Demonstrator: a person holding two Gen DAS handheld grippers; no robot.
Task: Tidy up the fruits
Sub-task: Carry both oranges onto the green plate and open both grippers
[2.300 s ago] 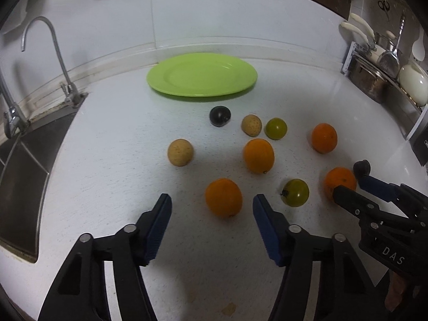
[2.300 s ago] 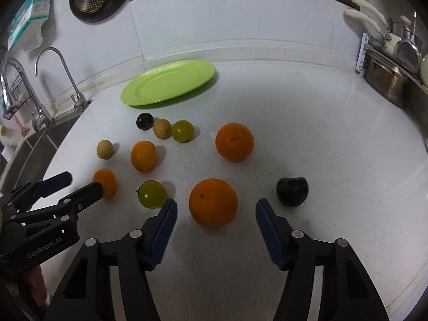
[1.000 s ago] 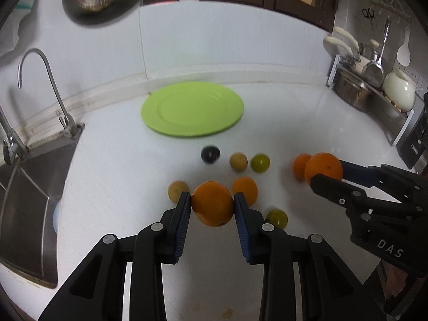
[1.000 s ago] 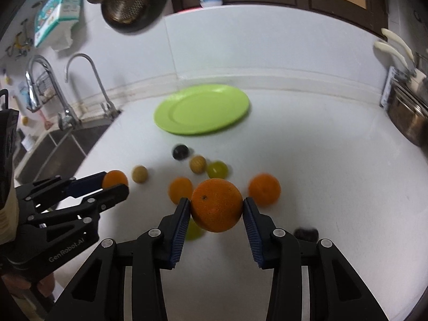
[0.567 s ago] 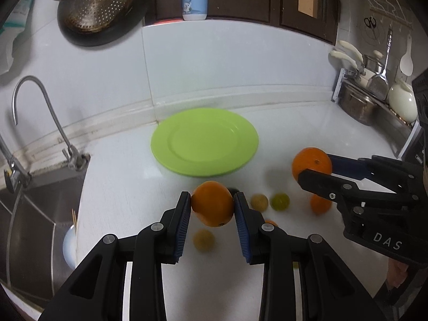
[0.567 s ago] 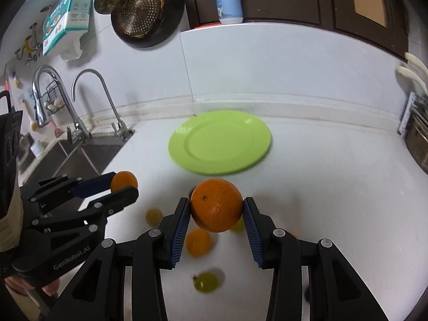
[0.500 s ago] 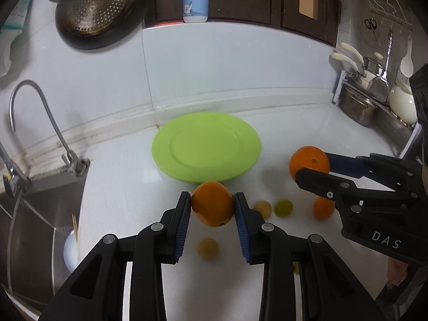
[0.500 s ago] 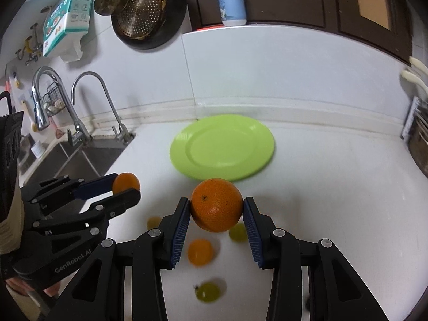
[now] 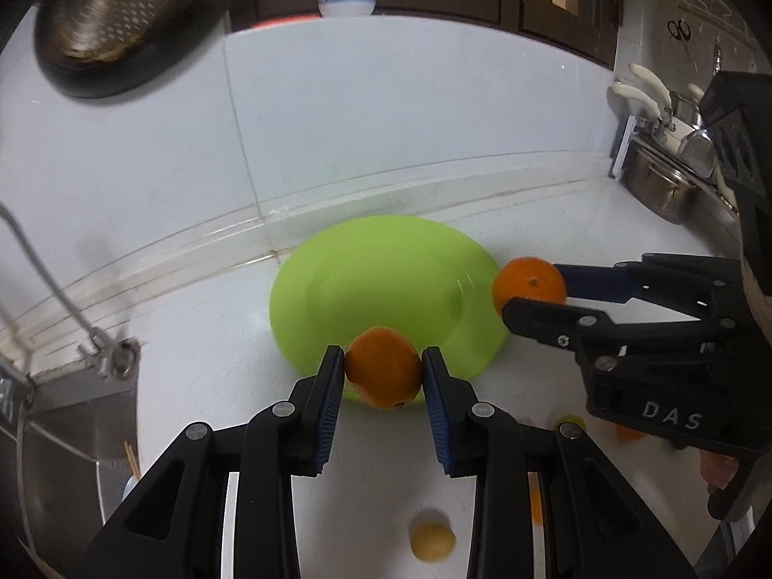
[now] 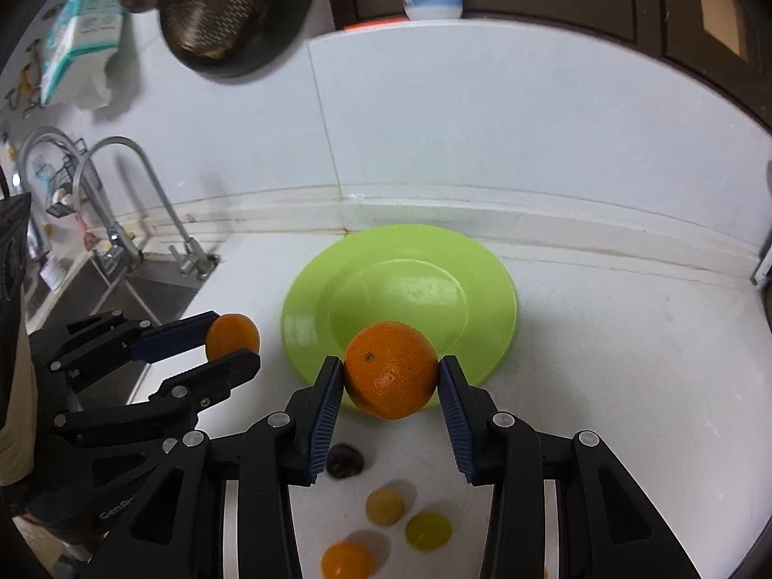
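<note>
Two oranges aloft, none delivered. Smaller orange (image 9: 383, 369) pinched in the left gripper (image 9: 383, 376) jaws over the near rim of the green plate (image 9: 337, 284); larger orange (image 10: 390, 369) clamped in the right gripper (image 10: 391, 386) jaws, likewise over the near rim. Plate bare (nothing set down yet). Left on the desk (image 10: 603, 337): a dark fruit (image 10: 344, 459), a tan one (image 10: 384, 506), a green one (image 10: 428, 530), another orange (image 10: 346, 560).
</note>
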